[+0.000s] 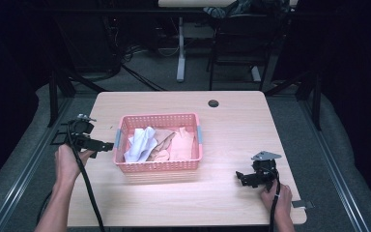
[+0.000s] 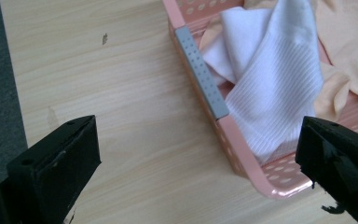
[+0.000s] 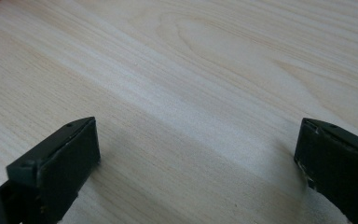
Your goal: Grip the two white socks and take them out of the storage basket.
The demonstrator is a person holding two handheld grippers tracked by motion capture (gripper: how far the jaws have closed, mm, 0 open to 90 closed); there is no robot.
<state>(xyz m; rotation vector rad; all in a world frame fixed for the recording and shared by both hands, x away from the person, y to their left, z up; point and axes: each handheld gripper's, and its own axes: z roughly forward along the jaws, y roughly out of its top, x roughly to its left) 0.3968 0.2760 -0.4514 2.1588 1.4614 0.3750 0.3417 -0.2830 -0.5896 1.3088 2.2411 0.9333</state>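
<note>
The pink basket (image 1: 158,166) is seen mid-table, with a white cloth (image 1: 139,143) at its left end and peach garments (image 1: 181,142) beside it. The left gripper (image 1: 107,146) is held just beside that end, jaws spread wide and aimed at the cloth, so it is judged nearer. The right gripper (image 1: 240,178) is held well apart, jaws spread over bare table (image 3: 205,70).

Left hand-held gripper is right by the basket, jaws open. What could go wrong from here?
1. The left hand-held gripper faces the pink perforated plastic basket at its corner; reaching in, a jaw may hit the rim and shove it.
2. The white ribbed cloth lies on the peach cloths; a grab might lift both.
</note>
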